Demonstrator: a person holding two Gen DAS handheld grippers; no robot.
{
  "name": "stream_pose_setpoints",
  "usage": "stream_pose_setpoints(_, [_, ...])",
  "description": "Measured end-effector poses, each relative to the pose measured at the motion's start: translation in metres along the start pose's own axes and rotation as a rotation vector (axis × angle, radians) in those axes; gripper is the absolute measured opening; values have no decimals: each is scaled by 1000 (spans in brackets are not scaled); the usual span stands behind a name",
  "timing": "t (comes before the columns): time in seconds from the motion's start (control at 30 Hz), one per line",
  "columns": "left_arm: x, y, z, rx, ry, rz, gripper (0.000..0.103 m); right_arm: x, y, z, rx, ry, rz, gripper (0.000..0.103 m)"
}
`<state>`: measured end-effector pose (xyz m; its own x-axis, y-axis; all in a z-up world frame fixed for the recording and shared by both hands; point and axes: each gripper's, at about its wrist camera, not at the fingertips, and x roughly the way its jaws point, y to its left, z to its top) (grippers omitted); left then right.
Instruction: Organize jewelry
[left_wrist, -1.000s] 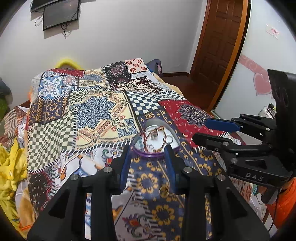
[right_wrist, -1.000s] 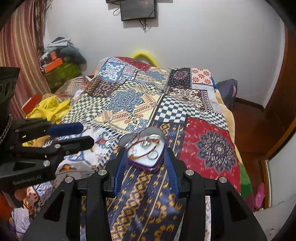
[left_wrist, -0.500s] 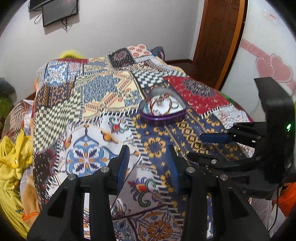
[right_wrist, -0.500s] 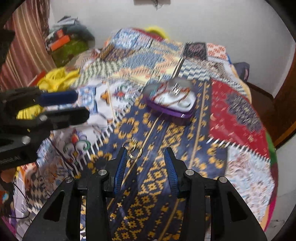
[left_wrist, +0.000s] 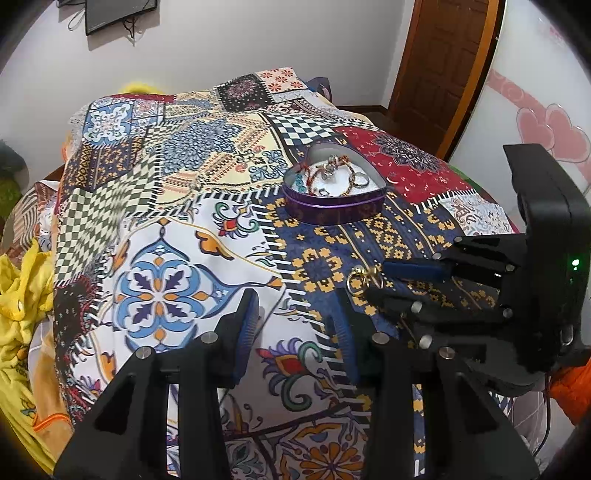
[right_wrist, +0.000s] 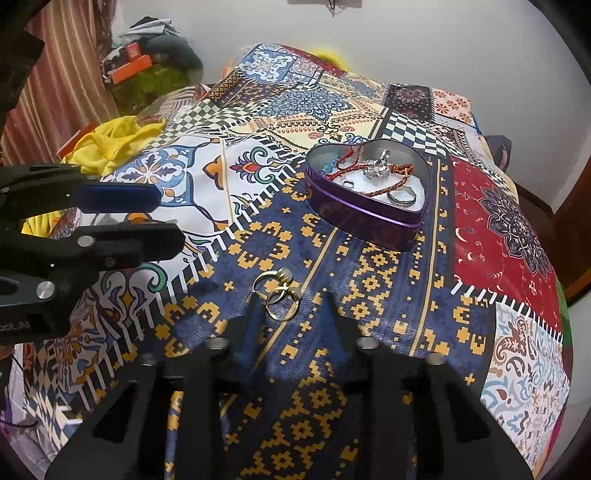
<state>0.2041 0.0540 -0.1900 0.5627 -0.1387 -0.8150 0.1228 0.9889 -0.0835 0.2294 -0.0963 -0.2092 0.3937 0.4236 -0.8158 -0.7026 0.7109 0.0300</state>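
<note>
- Both of your hands have dropped toward the bed (left_wrist: 155, 206) since a second ago, and the heart-shaped tin (left_wrist: 334, 195) that sat right between the fingers then now lies farther up in each view.
- Left wrist view: your left gripper (left_wrist: 291, 325) hangs over the white and blue floral patch of the patchwork bedspread (left_wrist: 221, 155), fingers spread with nothing between them.
- Same view: the tin stands up and to the right of those fingers, holding bracelets and rings. Your right gripper (left_wrist: 373, 278) reaches in from the right, its fingertips at 2 gold rings (left_wrist: 360, 278) lying on the navy and yellow strip.
- Right wrist view: your right gripper (right_wrist: 291, 306) is down at the bedspread (right_wrist: 388, 295), and its fingers have just been closing. The gold rings (right_wrist: 279, 295) lie between the tips, with the left finger (right_wrist: 251, 314) at their edge; whether the pads press on them you cannot tell from here.
- Same view: the purple tin (right_wrist: 369, 210) sits beyond the rings, up and to the right, well apart from them. Your left gripper (right_wrist: 162, 218) shows at the left edge, fingers parted and empty, above the white floral patch.
</note>
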Motion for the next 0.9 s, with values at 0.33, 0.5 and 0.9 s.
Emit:
stream_pose_setpoints(0.33, [27,-30,0,79,52,-44,40,-9,-16,-5,45,-18,-2,6])
stream_pose_setpoints(0.5, [45,-40,2,105,79,-48,31,-16,-33,-7,75,-3,-40,6])
stream_pose_setpoints(0.9, [54,-42,9,109,52,-63,16,-20,-42,-10,122,18,17,38])
